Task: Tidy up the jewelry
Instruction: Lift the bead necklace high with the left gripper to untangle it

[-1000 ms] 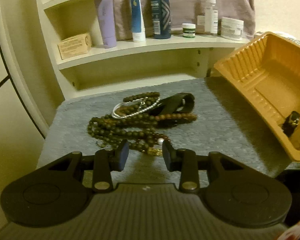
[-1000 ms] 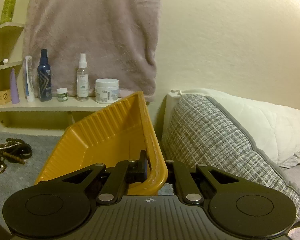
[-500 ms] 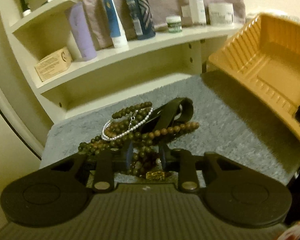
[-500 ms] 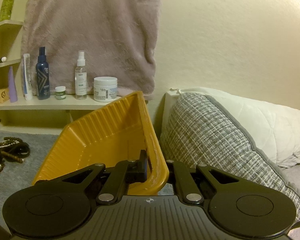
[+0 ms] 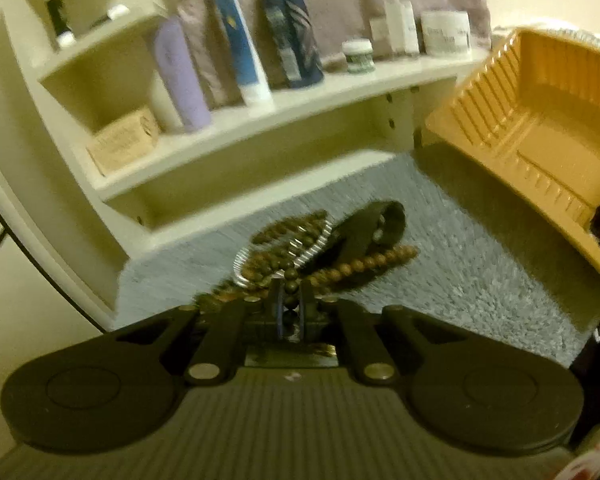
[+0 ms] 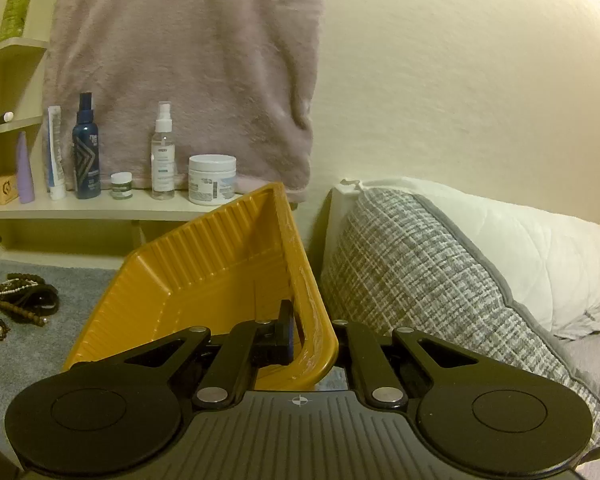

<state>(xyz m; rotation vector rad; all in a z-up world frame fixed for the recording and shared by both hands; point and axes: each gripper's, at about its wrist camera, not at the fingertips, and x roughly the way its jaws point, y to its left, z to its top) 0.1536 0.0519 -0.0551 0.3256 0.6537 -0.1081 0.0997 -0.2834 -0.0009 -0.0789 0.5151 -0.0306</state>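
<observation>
A pile of jewelry lies on a grey mat (image 5: 480, 280): dark bead strands (image 5: 364, 266), a pearl bracelet (image 5: 312, 246) and a black strap (image 5: 376, 220). My left gripper (image 5: 290, 304) is shut on a dark bead strand at the near edge of the pile. An orange tray (image 5: 540, 136) stands tilted at the right. My right gripper (image 6: 312, 332) is shut on the tray's rim (image 6: 300, 272) and holds it tilted up. The pile also shows at the far left of the right wrist view (image 6: 16, 304).
A cream shelf (image 5: 300, 108) behind the mat holds bottles, tubes, jars and a small box. A pink towel (image 6: 188, 60) hangs on the wall. A grey plaid pillow (image 6: 412, 280) and a white pillow (image 6: 520, 248) lie right of the tray.
My left gripper moved forward into the bead pile and closed from open onto a bead strand. The right gripper and tray stayed nearly still.
</observation>
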